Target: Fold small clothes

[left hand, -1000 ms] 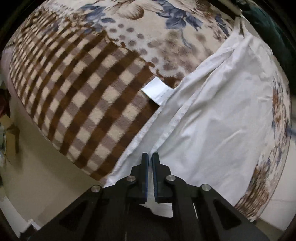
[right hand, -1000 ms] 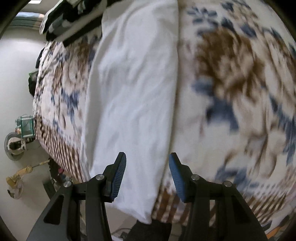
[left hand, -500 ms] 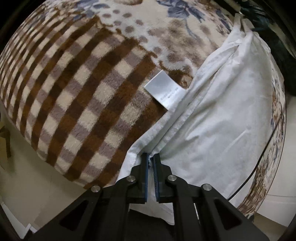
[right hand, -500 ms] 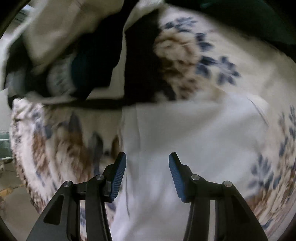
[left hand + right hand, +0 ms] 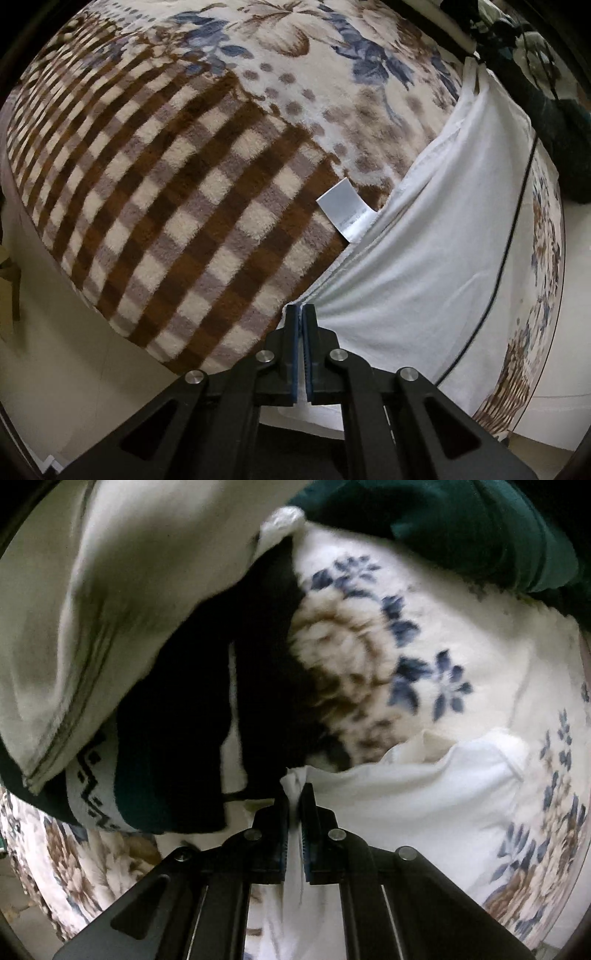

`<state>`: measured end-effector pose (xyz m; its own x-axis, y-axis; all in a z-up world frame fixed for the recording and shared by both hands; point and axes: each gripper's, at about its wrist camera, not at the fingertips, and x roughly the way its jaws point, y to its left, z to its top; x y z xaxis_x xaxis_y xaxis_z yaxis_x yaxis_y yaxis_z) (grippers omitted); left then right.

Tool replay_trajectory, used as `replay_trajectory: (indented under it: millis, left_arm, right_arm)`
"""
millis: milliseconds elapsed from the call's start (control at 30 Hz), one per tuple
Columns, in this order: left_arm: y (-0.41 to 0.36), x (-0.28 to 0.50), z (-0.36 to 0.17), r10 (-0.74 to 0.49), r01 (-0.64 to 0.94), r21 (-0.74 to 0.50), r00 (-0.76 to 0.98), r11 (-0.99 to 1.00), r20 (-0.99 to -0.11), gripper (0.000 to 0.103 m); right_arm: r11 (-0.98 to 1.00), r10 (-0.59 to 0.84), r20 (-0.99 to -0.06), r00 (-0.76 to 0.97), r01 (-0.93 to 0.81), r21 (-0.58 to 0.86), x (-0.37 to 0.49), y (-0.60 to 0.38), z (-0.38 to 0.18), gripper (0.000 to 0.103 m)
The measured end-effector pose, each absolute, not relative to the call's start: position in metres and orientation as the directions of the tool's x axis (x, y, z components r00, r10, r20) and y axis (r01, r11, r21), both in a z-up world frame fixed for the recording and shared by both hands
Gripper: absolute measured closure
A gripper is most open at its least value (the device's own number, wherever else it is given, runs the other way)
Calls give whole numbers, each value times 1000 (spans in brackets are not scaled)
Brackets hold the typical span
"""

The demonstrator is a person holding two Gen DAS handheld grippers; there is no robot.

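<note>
left gripper: my left gripper [image 5: 300,308] sits bottom centre of the left wrist view, jaws pinched nearly together on the hem of the white garment [image 5: 436,266]; cloth edge runs in between the blue pads.
right gripper: my right gripper [image 5: 294,792] sits bottom centre of the right wrist view, jaws narrow, clamped on a bunched corner of the white garment [image 5: 406,797]; a bit of cloth pokes out above the tips.
garment, left view: lies across the right half of the frame, pulled into taut creases fanning from my fingertips toward the upper right.
garment, right view: spreads over the lower right, wrinkled collar-like edge along its top.
tag: white care label [image 5: 345,210] at frame centre, sticking out from the garment's edge onto the blanket.
blanket: fleece blanket [image 5: 177,192] under everything; brown check on the left, blue and brown flowers along the top.
cable: thin black cable [image 5: 511,243] crosses the garment on the right side, top to bottom.
pile: other clothes stacked upper left of the right view, beige garment [image 5: 110,609] on top, black garment [image 5: 192,709] below it, dark green garment [image 5: 443,528] across the top right.
</note>
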<state>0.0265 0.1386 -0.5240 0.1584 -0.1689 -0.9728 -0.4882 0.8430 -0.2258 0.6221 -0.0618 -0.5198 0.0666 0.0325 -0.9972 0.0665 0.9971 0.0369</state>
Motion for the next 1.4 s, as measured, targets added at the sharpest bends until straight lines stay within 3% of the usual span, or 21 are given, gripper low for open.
replay_trajectory:
  millis: [167,233,300,333,400,533,633,833,933,1100,1133,1200,1233,1333,1400]
  left_arm:
    - [144,45,-535,-259,-469,-292,133,834,-956,99]
    - [160,46,-526,-292,-489,-318,130,813,-948,99]
    - [177,52,-511,-285,-490,-314,135,813,-949,96]
    - [186,58,-496,-284,-480,-328,164,814,-945,91]
    - [199,82,-473,-270,-456,-341,216,822,-938,82]
    - [202,176,-443,-288,-323,-406,356,855,-889,58]
    - [172,270,-449,-338,-212,-445,403,870,-851,52]
    - [92,445,-504,-506,-101,-560,319,822,-801,52]
    - [81,493,-537,-504,-152,-558,288,815,-814,52]
    - [65,517,-540,-478,-126,-542,339,831,-810,52]
    - [61,520,-539,-456,-113,-522,357,845,-816,54]
    - [56,522,-538,-450,-85,-517,386,852,-805,87]
    - [52,522,-537,-445,-65,-508,396,859,-803,89]
    - [46,521,-539,-440,-40,-496,404,868,-802,88]
    - [48,524,-545,-464,-62,-526,393,848,-794,82]
  right_arm:
    - [995,65,-996,-53,-77,68,625,-27,-541,92]
    - [988,97,-994,-53,-116,102,627,-27,-534,78]
    - [970,217,-974,-55,-97,222,624,-42,-515,36]
    - [963,256,-966,-43,-75,259,620,-54,-504,35]
    - [948,319,-948,26,-30,318,603,-91,-474,34]
    - [947,309,-942,135,55,318,543,-173,-446,34]
    - [936,288,-943,165,160,313,488,-240,-455,34]
    - [869,377,-906,195,264,418,475,-326,-500,34]
    - [827,454,-865,213,261,498,490,-335,-522,34]
    - [806,516,-835,192,221,549,534,-320,-555,36]
    - [810,514,-837,185,217,545,541,-313,-556,40]
    - [819,508,-843,178,201,537,556,-308,-566,72]
    - [826,503,-847,173,193,530,559,-306,-569,77]
    - [829,515,-843,157,159,537,568,-300,-571,77]
    - [817,532,-836,134,180,548,573,-299,-578,67]
